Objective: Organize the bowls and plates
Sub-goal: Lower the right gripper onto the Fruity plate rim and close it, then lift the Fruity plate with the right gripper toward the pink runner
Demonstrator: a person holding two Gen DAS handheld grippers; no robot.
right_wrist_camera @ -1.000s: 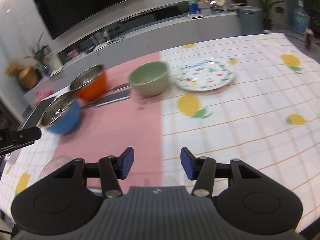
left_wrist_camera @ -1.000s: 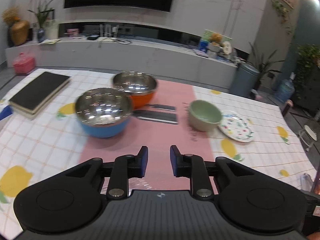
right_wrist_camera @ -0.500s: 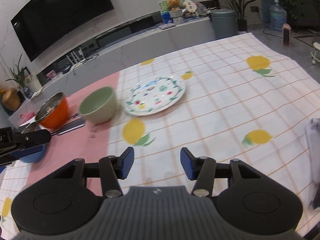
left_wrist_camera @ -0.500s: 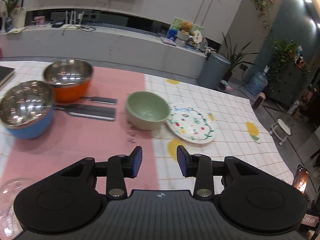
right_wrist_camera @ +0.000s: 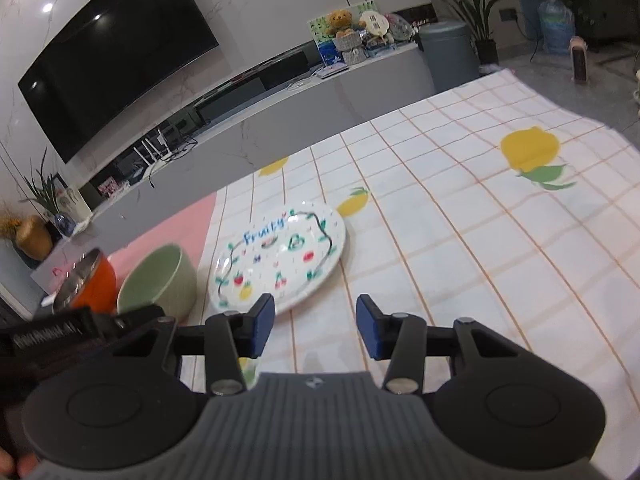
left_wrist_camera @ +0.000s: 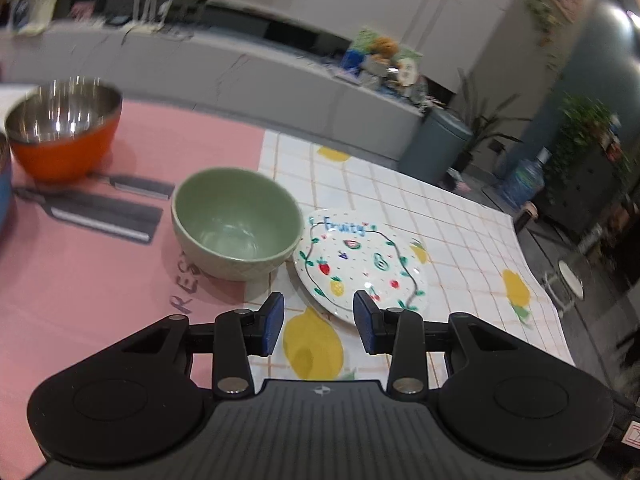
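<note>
Scanning left to right, we note an orange bowl [left_wrist_camera: 64, 132] with a steel inside, then two knives [left_wrist_camera: 100, 208] on the pink mat [left_wrist_camera: 80, 280]. Next comes the green bowl [left_wrist_camera: 236, 224], upright, its rim just beside the fruit-patterned plate [left_wrist_camera: 360, 264] on the checked lemon cloth [right_wrist_camera: 480, 240]. Our left gripper [left_wrist_camera: 319, 322] hangs with jaws apart, nothing between them. Our right gripper [right_wrist_camera: 315, 326] is closing its jaws, also on nothing, near the plate's edge.
</note>
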